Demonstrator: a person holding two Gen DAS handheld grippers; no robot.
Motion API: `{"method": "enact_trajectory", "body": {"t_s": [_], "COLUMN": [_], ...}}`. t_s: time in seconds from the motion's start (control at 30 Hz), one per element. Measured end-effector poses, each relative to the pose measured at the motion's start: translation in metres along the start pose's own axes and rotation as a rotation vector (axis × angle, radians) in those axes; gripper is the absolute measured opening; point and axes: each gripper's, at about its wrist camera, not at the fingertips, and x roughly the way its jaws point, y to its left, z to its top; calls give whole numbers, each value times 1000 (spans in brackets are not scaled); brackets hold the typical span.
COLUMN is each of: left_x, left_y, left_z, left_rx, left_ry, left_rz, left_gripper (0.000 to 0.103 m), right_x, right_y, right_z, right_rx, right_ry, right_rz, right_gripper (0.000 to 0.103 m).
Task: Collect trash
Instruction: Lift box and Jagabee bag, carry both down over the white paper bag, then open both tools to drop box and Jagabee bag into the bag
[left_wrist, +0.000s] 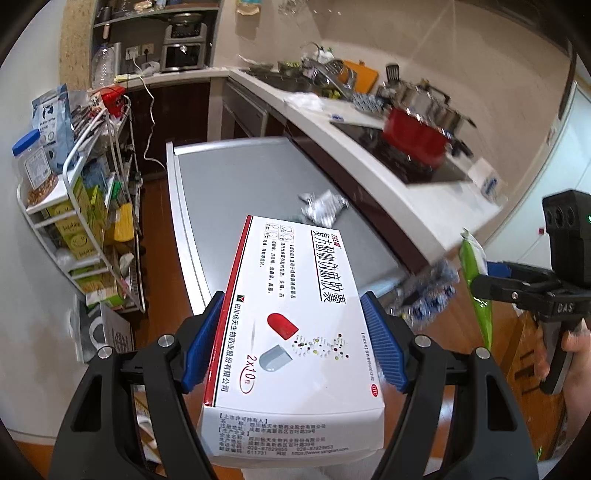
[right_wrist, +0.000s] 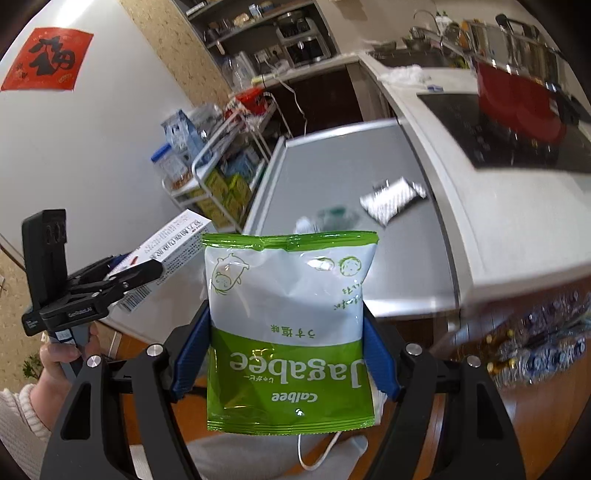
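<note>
My left gripper (left_wrist: 293, 339) is shut on a white medicine box (left_wrist: 295, 332) with red edge and capsule picture; its blue pads press both long sides. My right gripper (right_wrist: 286, 354) is shut on a green and white Jagabee snack bag (right_wrist: 288, 328), held flat between the blue pads. Each gripper shows in the other's view: the right gripper (left_wrist: 487, 284) with the green snack bag (left_wrist: 476, 280) at the right edge, the left gripper (right_wrist: 147, 273) with the medicine box (right_wrist: 166, 251) at the left. Both hang in front of a grey table (left_wrist: 240, 184). Crumpled silver blister packs (left_wrist: 323, 208) lie on it.
A white kitchen counter (left_wrist: 369, 155) with a red pot (left_wrist: 417, 136) on a black hob runs along the right. A white wire rack (left_wrist: 74, 206) with jars and boxes stands left of the table. A patterned plastic bag (right_wrist: 543, 339) sits low at the right, above wooden floor.
</note>
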Motion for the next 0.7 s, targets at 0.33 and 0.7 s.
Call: {"method": "enact_trajectory", "body": {"t_s": [0.33, 0.7], "left_x": [38, 127], "left_y": [-18, -10], "left_z": [-76, -129], "left_rx": [-6, -8], "left_ry": [210, 382], "left_rz": [-60, -2], "left_gripper": [73, 73], "right_x": [52, 144], "right_y": [-21, -46], "right_z": [-66, -92], "right_rx": [79, 128], "right_ry": [182, 301], "right_rz": [-11, -87], "right_gripper": [73, 73]}}
